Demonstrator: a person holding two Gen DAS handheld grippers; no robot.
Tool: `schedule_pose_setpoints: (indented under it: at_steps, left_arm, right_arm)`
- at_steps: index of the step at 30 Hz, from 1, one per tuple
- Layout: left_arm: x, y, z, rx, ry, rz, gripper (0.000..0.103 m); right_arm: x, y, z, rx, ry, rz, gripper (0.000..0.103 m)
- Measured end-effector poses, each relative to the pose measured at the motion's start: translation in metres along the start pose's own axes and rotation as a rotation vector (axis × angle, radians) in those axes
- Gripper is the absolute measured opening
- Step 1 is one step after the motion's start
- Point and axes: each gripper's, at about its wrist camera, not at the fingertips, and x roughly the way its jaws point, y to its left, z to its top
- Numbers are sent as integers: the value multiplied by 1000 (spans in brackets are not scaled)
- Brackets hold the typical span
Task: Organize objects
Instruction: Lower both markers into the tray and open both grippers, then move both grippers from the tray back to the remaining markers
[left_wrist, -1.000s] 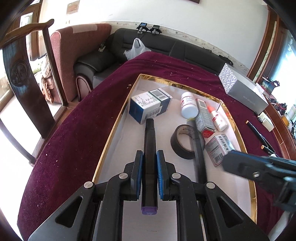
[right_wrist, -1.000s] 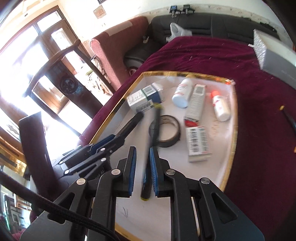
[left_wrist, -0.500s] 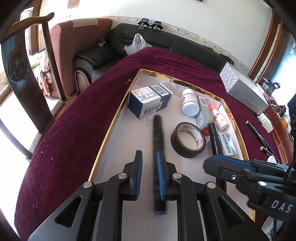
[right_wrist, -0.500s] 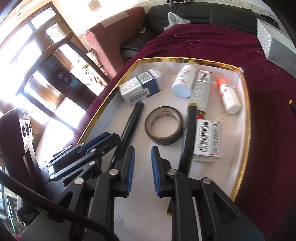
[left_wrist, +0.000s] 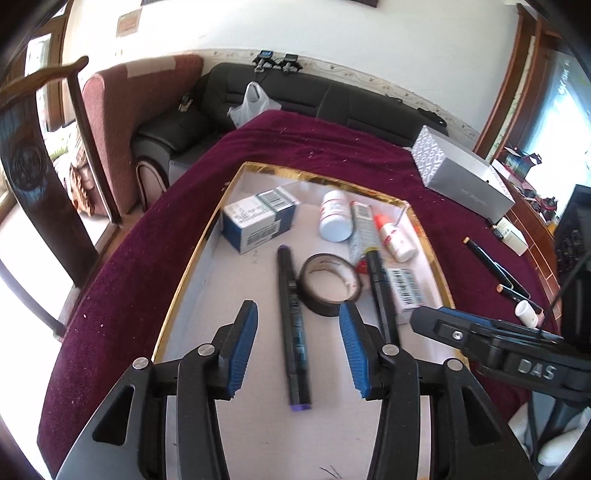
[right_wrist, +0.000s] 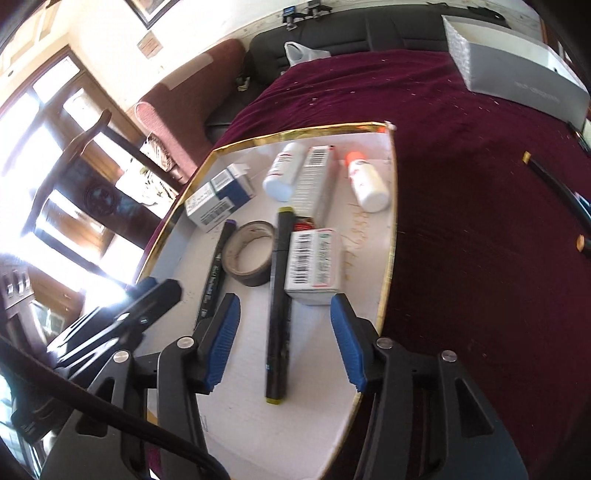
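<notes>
A white tray with a gold rim lies on the maroon tablecloth. A black marker with purple ends lies in it, between the open jaws of my left gripper. A black marker with yellow ends lies in the tray between the open jaws of my right gripper. Both grippers hold nothing. A roll of black tape lies between the two markers.
The tray also holds a blue-white box, a white bottle, a long barcode box, a red-capped bottle and a small barcode box. Outside it lie a grey box and black pens.
Both grippers opened and let go of their markers, which now lie in the tray. Both grippers drew back and up a little.
</notes>
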Motion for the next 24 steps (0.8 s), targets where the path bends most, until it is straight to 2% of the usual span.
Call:
schedule_pose_setpoints:
  at_steps: [8,13,24]
  left_arm:
    - [-22,-35,-4,78,-46,30,43]
    - [-30,-57,-4,126,-52,45,43]
    - [-36,-134,-18,288,-40,26,43]
  right_arm:
    - [-17,-16,-4,44,-42,31,50]
    - [-37,-32,-8,66,-79,49,54]
    - [-96,-108,-23,171,-184,2,59]
